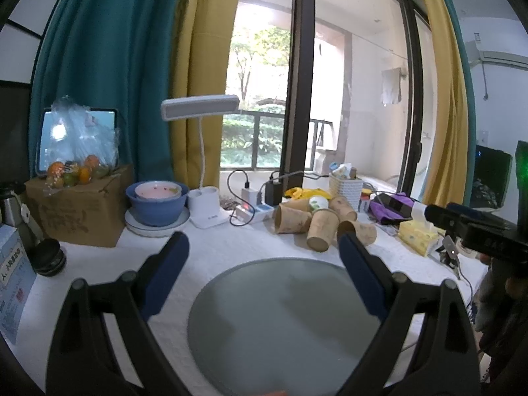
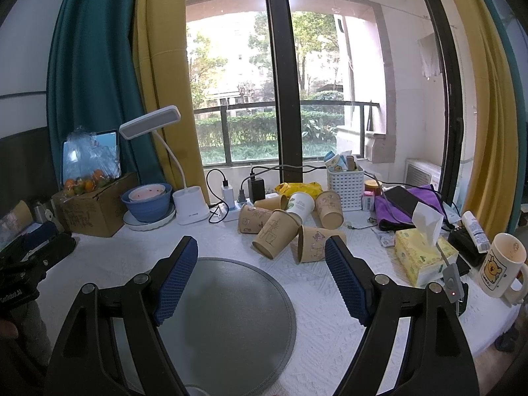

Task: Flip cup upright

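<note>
Still at the approach step: hovered over the grey round mat (image 2: 224, 310) on the bench (image 2: 330, 313), left claw (image 1: 264, 247) spread wide and empty, right claw (image 2: 262, 254) likewise spread, gripping nothing. Lay just ahead of the right claw, the toppled paper cups (image 2: 283, 227), nearest cup (image 2: 313, 244) on its side. Called next for reaching forward, straddling that cup, pinching, then turning it mouth-up.

Your table (image 2: 330, 297) wears a white textured cloth. Near you lies a round grey mat (image 2: 224, 310). Beyond it, paper cups (image 2: 290, 227) lie tumbled in a heap. Far left sit a cardboard box (image 2: 95, 211) and lamp base (image 2: 190, 206); right, a tissue pack (image 2: 424, 257) and mug (image 2: 501, 265).
</note>
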{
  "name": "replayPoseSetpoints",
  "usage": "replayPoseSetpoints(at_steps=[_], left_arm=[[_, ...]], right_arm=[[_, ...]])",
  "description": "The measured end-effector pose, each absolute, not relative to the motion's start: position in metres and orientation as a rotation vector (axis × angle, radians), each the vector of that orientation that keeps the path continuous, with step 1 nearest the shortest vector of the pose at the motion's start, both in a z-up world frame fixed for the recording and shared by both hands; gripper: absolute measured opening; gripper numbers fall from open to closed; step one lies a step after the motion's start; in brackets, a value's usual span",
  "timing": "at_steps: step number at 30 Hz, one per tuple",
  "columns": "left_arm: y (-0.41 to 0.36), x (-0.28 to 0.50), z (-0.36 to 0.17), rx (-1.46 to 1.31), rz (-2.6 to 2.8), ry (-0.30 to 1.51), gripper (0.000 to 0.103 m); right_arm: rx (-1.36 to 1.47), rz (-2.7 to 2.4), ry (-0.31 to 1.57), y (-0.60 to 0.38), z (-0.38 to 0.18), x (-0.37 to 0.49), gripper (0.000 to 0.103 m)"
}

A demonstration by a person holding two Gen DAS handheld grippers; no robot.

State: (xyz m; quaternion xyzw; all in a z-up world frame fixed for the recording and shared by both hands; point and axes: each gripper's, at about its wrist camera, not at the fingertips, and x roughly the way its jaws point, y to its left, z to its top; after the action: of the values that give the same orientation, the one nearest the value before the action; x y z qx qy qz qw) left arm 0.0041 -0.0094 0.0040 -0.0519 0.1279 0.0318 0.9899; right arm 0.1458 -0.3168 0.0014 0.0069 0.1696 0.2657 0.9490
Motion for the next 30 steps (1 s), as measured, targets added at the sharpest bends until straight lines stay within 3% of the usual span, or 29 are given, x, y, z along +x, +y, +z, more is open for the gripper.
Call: replayPoseSetpoints(at_steps=[12, 30], left_arm=[[-0.031, 0.047, -0.012, -0.042, 0.011, 0.339, 0.093], [-0.129, 0.254, -0.006, 0.105, -0.149, 0.611, 0.093]], right_arm=[[0.023, 0.515, 0.391, -0.326, -0.023, 0.182, 0.082], [0.084, 0.359, 0.464, -0.379, -0.039, 0.330, 0.082]])
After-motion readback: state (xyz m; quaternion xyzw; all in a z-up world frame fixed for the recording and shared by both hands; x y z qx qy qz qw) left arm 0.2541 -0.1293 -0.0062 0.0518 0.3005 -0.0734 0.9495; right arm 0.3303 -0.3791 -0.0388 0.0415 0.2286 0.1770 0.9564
